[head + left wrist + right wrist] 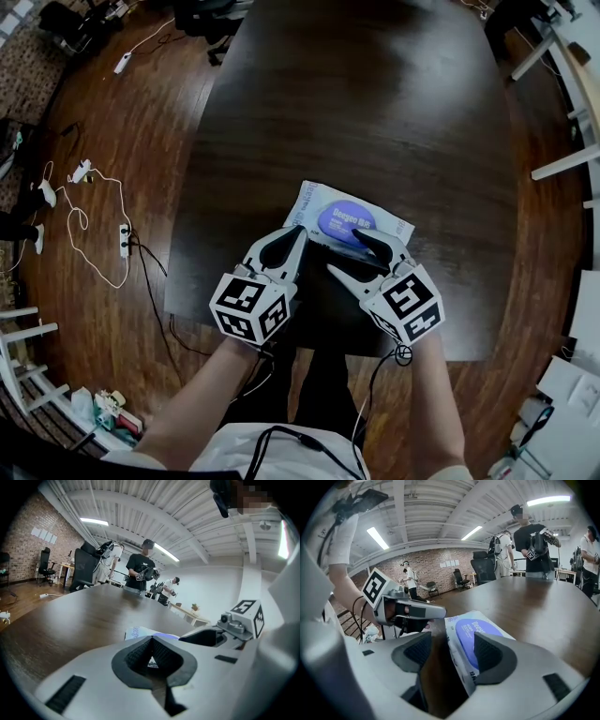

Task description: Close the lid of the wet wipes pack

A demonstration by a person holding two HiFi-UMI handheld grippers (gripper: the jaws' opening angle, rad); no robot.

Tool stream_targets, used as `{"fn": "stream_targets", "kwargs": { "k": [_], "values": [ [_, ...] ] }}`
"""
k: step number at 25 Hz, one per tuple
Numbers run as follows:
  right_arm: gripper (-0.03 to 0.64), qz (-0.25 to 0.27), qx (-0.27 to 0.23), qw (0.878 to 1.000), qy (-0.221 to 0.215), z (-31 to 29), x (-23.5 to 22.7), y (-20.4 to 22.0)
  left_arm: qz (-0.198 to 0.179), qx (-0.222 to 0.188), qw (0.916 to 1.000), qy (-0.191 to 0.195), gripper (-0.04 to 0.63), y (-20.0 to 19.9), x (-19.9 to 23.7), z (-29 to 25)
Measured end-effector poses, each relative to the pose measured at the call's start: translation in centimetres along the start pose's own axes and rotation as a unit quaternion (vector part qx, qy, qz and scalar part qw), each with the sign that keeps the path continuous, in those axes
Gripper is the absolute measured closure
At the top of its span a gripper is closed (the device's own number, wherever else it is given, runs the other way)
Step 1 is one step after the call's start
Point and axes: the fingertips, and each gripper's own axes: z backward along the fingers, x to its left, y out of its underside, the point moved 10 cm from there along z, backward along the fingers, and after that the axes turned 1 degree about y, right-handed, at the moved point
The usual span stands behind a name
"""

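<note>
The wet wipes pack (317, 200) is white with a blue oval lid (345, 221), and it lies near the front edge of the dark table (375, 112). As far as I can tell, the lid sits flat on the pack. My left gripper (298, 232) is shut and empty, with its tips at the pack's near left edge (137, 632). My right gripper (343, 253) is open. In the right gripper view its jaws (453, 638) straddle the pack's near edge (458, 656), and one pad rests over the lid (468, 632). The left gripper (410, 610) shows beside it.
Cables and power strips (123, 239) lie on the wood floor at the left. White furniture legs (565, 161) stand at the right. People (532, 545) and office chairs (86, 569) are at the table's far end.
</note>
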Motion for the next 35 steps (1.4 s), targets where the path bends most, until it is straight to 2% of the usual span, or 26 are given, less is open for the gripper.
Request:
{"fn": "stream_targets", "kwargs": {
  "k": [9,16,24,35],
  "values": [
    [0.339,0.029,0.061,0.998,-0.006,-1.2,0.3,-0.4,0.006,-0.003,1.0000,0.005,0.598,-0.3,-0.2,-0.2],
    [0.339,0.066,0.115,0.991,0.011,-2.0,0.8,-0.7,0.010,-0.005,0.9999,0.007,0.597,-0.5,-0.2,0.0],
    [0.339,0.034,0.107,0.993,0.025,-2.1,0.5,0.1,0.005,-0.010,0.9999,0.011,0.597,-1.0,-0.4,1.2],
    [0.340,-0.009,0.073,0.996,0.045,-2.8,0.2,0.5,-0.008,-0.024,0.9993,0.026,0.597,-3.4,-1.8,4.1]
  ]
}}
